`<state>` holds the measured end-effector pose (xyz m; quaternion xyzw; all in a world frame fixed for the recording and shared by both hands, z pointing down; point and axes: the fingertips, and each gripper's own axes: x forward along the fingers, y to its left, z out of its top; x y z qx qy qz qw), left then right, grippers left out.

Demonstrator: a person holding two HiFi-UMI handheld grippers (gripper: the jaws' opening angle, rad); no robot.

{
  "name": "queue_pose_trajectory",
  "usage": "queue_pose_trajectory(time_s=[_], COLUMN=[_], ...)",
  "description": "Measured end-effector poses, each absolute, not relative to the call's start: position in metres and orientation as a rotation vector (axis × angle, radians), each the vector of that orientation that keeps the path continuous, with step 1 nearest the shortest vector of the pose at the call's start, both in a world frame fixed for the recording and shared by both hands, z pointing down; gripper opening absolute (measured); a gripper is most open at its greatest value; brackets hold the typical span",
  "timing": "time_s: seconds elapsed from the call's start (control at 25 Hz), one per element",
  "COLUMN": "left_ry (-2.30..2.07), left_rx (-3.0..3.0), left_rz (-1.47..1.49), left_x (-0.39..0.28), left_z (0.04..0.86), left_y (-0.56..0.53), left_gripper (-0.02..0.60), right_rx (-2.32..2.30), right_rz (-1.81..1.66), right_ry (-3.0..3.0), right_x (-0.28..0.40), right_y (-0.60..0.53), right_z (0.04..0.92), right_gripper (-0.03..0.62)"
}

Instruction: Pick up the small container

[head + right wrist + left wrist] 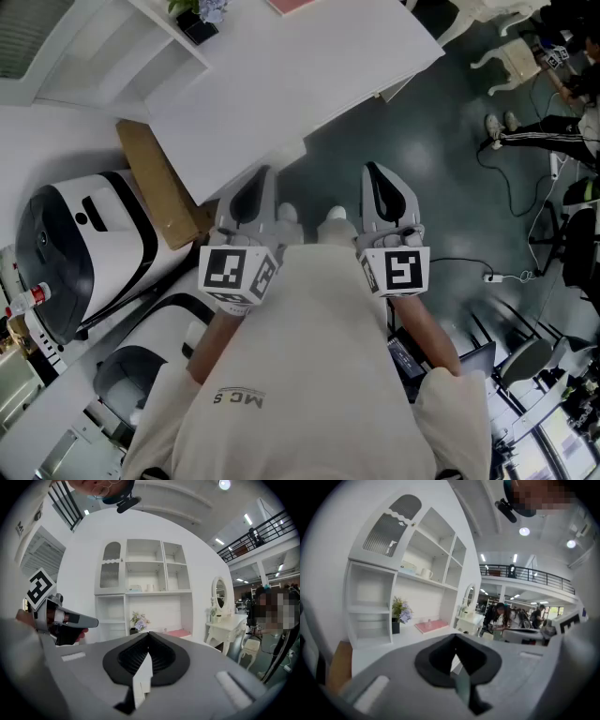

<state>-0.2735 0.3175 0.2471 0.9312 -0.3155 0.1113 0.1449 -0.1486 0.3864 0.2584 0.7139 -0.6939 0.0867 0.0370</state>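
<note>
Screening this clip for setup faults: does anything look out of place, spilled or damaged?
Nothing looks spilled or damaged. Only a brown cardboard sheet lies askew between the white desk and a white machine. The left tool and right tool are shut and empty.

Left gripper (258, 183) and right gripper (377, 180) sit side by side (angled slightly down), fingers closed

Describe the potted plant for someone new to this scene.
Find the white shelf unit. On the counter in its open bay, left of the pink tray, stands the potted plant. It alone has green leaves, purplish flowers and a dark pot.
</note>
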Motion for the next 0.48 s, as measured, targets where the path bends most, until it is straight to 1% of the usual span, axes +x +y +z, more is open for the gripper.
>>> queue_pose_trajectory(time_s=[0.32, 0.48], left_ry=[-0.9, -0.916], left_rx=[2.691, 2.671], left_rz=[0.362, 0.374], left_x=[-0.248, -0.246], left_z=[0.253, 0.257], left_y=[0.333, 0.331], left_gripper=[-0.002, -0.002], right_rx=[2.161, 2.168], right_rz=[0.292, 0.301], right_ry=[-2.169, -2.158], right_x=[-0.131, -0.121], right_y=[0.392, 0.39], right_z=[0.254, 0.257], right_gripper=[-0.012, -0.012])
